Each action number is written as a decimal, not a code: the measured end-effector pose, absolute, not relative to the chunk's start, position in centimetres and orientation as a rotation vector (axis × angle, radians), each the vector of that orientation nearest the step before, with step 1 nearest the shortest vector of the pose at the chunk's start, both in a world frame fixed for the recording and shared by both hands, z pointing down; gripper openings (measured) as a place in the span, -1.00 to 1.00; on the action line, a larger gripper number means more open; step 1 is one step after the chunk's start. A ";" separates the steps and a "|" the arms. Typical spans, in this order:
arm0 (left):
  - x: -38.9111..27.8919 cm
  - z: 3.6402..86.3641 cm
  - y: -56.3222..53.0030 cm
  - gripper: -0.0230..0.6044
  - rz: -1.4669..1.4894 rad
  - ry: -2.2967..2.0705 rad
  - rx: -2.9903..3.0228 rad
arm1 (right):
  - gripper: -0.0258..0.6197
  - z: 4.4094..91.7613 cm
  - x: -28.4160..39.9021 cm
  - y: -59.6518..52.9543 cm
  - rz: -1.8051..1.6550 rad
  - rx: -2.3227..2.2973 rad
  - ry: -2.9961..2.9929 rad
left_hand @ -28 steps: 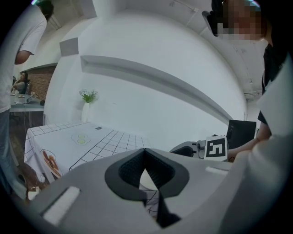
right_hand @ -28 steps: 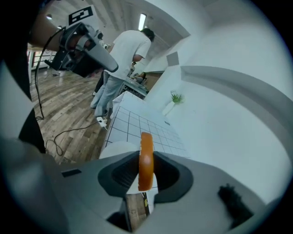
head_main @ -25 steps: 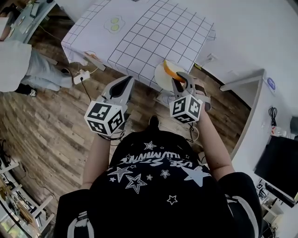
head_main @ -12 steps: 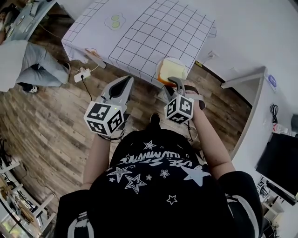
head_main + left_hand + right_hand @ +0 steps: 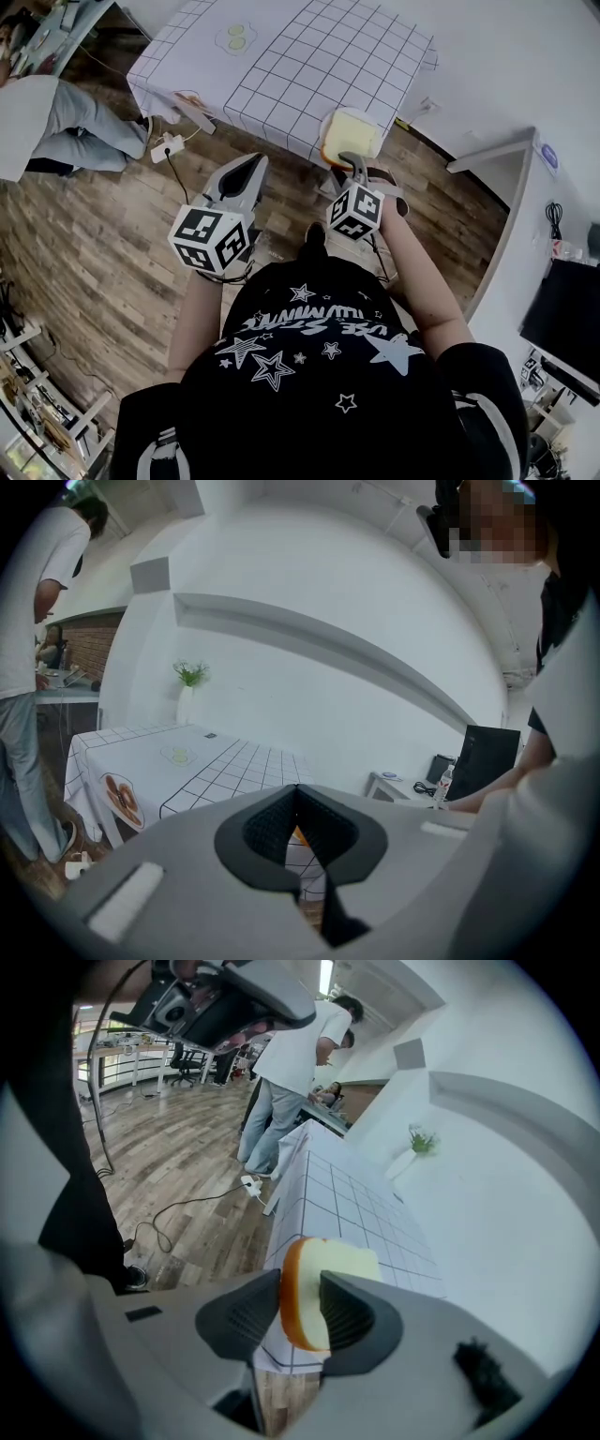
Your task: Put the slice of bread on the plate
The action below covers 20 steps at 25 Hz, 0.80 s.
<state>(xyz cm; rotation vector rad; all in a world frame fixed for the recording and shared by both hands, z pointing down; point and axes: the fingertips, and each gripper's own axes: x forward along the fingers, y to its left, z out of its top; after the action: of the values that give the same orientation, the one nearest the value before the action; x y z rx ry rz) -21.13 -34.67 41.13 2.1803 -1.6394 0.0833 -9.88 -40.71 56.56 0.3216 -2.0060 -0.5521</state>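
Slice of bread [image 5: 342, 1262], pale w/ an orange-brown crust, stands edge-on btwn the jaws of the right gripper [image 5: 300, 1279], which have just been opening. The dark ribbed pads flank the crust closely on both sides w/o visibly squeezing it. In the head view the slice shows its broad face at the near corner of a table [image 5: 309, 56] draped in a white grid-print cloth, w/ the gripper angled down at it. Whether it rests flat on the plate can't be told, as white blends into white there. The left gripper [image 5: 249, 161] hangs well apart to the left, over the wood floor [image 5: 94, 234] and short of the table edge, jaws together w/ nothing btwn them. The person working both tools wears a black T-shirt [image 5: 309, 366] printed w/ stars. On the floor nr the table's left corner lie a white power strip [image 5: 169, 147] and its cable. A second person [image 5: 47, 122] in a white top and grey trousers stands beyond, at upper left. Bkgd of the left gripper view: a small green plant [image 5: 190, 674] against the white wall and a dark monitor [image 5: 490, 757] at right.
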 end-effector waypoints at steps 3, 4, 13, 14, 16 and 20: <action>-21.3 41.0 -33.9 -0.90 0.077 -1.631 2.189 | -0.48 56.4 -10.1 -40.7 -0.502 0.366 -2.044; -21.2 40.9 -33.6 -0.90 0.071 -1.626 2.196 | -0.47 56.2 -10.2 -40.8 -0.471 0.390 -2.073; -21.4 39.5 -30.8 -0.90 0.043 -1.612 2.246 | -0.41 53.0 -9.4 -40.0 -0.388 0.556 -2.154; -21.5 39.3 -30.5 -0.90 0.039 -1.612 2.253 | -0.41 52.2 -9.2 -39.9 -0.378 0.586 -2.168; -21.7 38.9 -29.8 -0.90 0.030 -1.612 2.266 | -0.41 50.7 -8.9 -39.4 -0.336 0.639 -2.212; -21.9 38.5 -27.8 -0.90 -0.001 -1.602 2.281 | -0.41 47.7 -8.3 -37.5 -0.154 0.733 -2.348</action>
<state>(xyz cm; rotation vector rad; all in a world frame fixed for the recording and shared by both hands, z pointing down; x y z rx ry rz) -21.86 -27.79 38.53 2.2813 -1.6021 -0.0014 -8.32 -37.46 47.65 0.7328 -2.3484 -0.1543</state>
